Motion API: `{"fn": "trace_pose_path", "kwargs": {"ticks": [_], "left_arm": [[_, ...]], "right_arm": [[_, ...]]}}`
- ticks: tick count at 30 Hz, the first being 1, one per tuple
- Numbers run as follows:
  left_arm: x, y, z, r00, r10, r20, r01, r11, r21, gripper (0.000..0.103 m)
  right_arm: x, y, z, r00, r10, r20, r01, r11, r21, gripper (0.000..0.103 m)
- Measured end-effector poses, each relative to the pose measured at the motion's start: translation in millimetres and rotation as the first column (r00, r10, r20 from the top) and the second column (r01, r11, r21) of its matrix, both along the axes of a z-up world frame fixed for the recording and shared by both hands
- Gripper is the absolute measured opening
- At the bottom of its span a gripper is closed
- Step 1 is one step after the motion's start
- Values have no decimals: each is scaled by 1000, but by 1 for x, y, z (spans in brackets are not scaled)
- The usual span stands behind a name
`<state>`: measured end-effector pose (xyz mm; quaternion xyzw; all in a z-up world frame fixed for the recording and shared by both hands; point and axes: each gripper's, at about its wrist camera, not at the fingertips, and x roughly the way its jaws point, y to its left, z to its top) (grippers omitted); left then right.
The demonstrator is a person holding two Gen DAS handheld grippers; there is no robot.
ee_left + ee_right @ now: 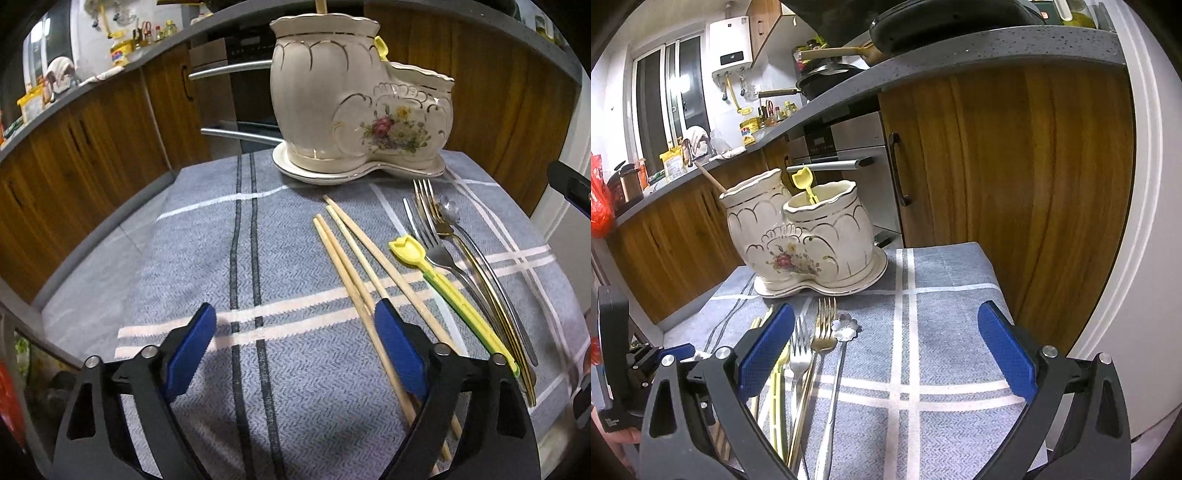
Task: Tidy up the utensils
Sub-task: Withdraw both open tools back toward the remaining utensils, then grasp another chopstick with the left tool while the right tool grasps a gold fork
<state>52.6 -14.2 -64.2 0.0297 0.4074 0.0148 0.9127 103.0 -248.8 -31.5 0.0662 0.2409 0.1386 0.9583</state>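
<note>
Centrally, near the top of the left wrist view, a cream ceramic holder [343, 107] with gold trim and a painted flower spray stands on its matching saucer [354, 173] at the far end of a blue-grey checked cloth [207, 258]. It has two compartments, one taller, one lower. In the right wrist view a wooden stick [711, 178] leans out of the taller compartment at mid-left, and a yellow tulip-topped utensil [805, 184] stands in the lower one beside it.

Below the holder, loose utensils lie on the cloth in the right half of the left wrist view: wooden chopsticks [354, 266], a second yellow tulip utensil [436, 280], a silver fork [432, 240], a gold fork [439, 221] and a flower-bowled spoon [448, 210]; the forks and the spoon overlap.

Neither gripper carries anything. The left gripper [295, 343] has its blue pads spread apart low in its frame, its right pad over the chopsticks. The right gripper [886, 350] is likewise spread wide, its left pad above the yellow utensil and fork handles.

At upper left of the right wrist view a white wall heater [733, 44] has a small display, too small to read. Packets on the counter [674, 162] have labels I cannot make out.
</note>
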Motion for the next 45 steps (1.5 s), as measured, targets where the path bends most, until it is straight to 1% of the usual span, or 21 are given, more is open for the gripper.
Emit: {"fn": "trace_pose_path", "kwargs": {"ticks": [5, 7, 8, 10, 11, 13, 14, 16, 17, 18, 21, 22, 24, 25, 26, 28, 31, 35, 39, 44, 45], "left_arm": [[1, 0, 0, 1000, -16, -6, 16, 1000, -13, 82], [2, -3, -1, 999, -37, -8, 37, 999, 0, 68], [2, -5, -1, 999, -54, -5, 54, 999, 7, 65], [3, -6, 0, 997, -78, -5, 78, 997, 10, 47], [4, -5, 0, 997, -83, -8, 83, 997, 5, 42], [6, -3, 1, 996, -93, -9, 93, 996, 11, 26], [7, -1, 1, 995, -96, -8, 97, 995, 11, 23], [9, 5, 0, 995, -101, -7, 101, 995, 4, 13], [10, 8, 0, 995, -101, -7, 101, 995, -3, 10], [10, 10, 0, 995, -102, -7, 102, 995, -9, 7], [11, 16, 1, 994, -110, -6, 110, 994, -27, 6], [10, 16, 1, 994, -111, -4, 111, 994, -25, 6], [9, 13, 0, 993, -116, -1, 116, 993, -12, 6], [8, 12, 0, 993, -118, 1, 118, 993, -6, 6], [7, 13, 0, 993, -120, 2, 120, 993, -4, 6], [8, 13, 0, 993, -121, 3, 121, 993, -6, 6], [8, 13, 0, 992, -127, 5, 127, 992, -1, 6], [7, 13, -1, 991, -133, 7, 133, 991, 0, 6], [7, 14, -1, 990, -139, 6, 139, 990, 0, 6], [10, 9, -1, 989, -150, 2, 150, 988, 41, 6], [10, 8, -1, 988, -152, 2, 152, 987, 44, 6]], "right_arm": [[1, 4, -1, 1000, 9, -4, -9, 1000, -10, 98], [1, 5, -2, 1000, 13, -7, -13, 1000, -14, 98], [2, 6, -2, 1000, 16, -10, -16, 1000, -18, 98], [3, 8, -3, 999, 30, -24, -31, 999, -24, 98], [3, 8, -4, 999, 41, -29, -42, 999, -27, 98], [5, 10, -4, 997, 67, -50, -70, 996, -51, 98], [5, 12, -4, 996, 71, -57, -75, 995, -63, 98], [6, 16, -7, 993, 93, -78, -100, 990, -96, 97], [7, 20, -9, 990, 106, -96, -117, 986, -118, 95], [7, 23, -12, 987, 115, -114, -129, 983, -132, 89], [12, 34, -24, 971, 150, -186, -179, 973, -146, 70], [14, 36, -28, 965, 163, -206, -194, 971, -138, 62], [15, 42, -33, 947, 209, -243, -240, 965, -105, 53], [14, 46, -34, 942, 225, -249, -256, 961, -100, 46], [13, 49, -34, 940, 232, -251, -264, 959, -102, 42], [12, 56, -35, 934, 250, -254, -284, 953, -105, 30], [14, 64, -38, 920, 275, -278, -308, 947, -84, 20], [21, 71, -42, 920, 257, -296, -296, 950, -94, 15], [29, 76, -47, 914, 245, -322, -288, 953, -92, 15], [32, 79, -46, 918, 234, -320, -281, 954, -107, 15], [32, 78, -46, 917, 236, -321, -282, 954, -103, 10]]}}
